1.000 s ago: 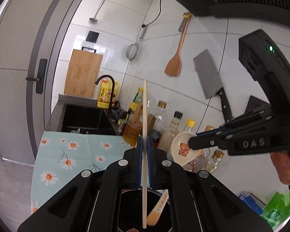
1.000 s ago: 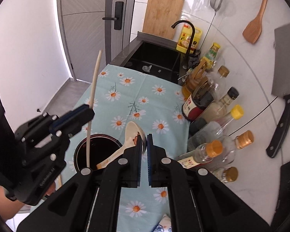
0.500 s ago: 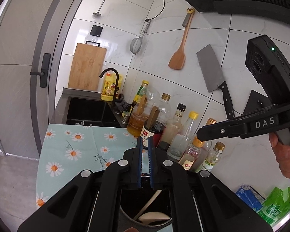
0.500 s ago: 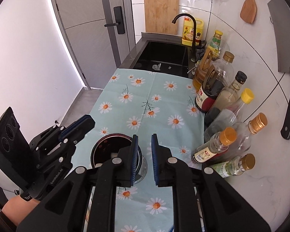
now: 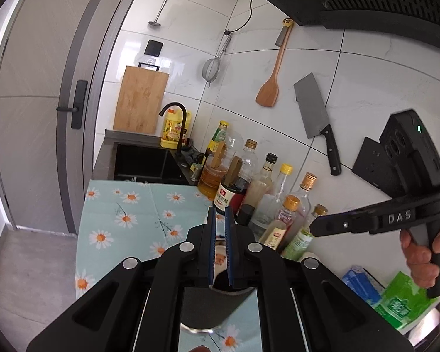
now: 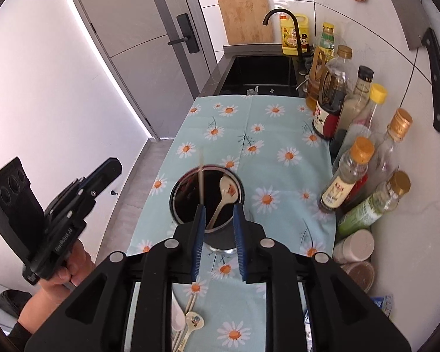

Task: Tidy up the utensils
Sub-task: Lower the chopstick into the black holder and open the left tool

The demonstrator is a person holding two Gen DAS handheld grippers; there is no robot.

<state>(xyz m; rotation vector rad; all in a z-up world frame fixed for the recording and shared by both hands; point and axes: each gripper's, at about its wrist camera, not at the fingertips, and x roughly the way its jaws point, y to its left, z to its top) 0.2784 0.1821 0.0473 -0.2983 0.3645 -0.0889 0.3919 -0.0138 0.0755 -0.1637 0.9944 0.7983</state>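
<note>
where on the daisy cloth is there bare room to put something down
The daisy cloth lies bare between the sink and the utensil cup. Crowded: bottles line the wall edge, and spoons and chopsticks lie on the near end.

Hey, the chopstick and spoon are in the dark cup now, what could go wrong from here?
1. The utensil cup is narrow and the chopstick leans on its rim; a brush from the right gripper, jaws just opening right above it, might tip it.
2. Spoons and chopsticks near the cloth's front edge lie under the gripper body, so reaching may knock them off.
3. The bottles crowd the right side.
</note>
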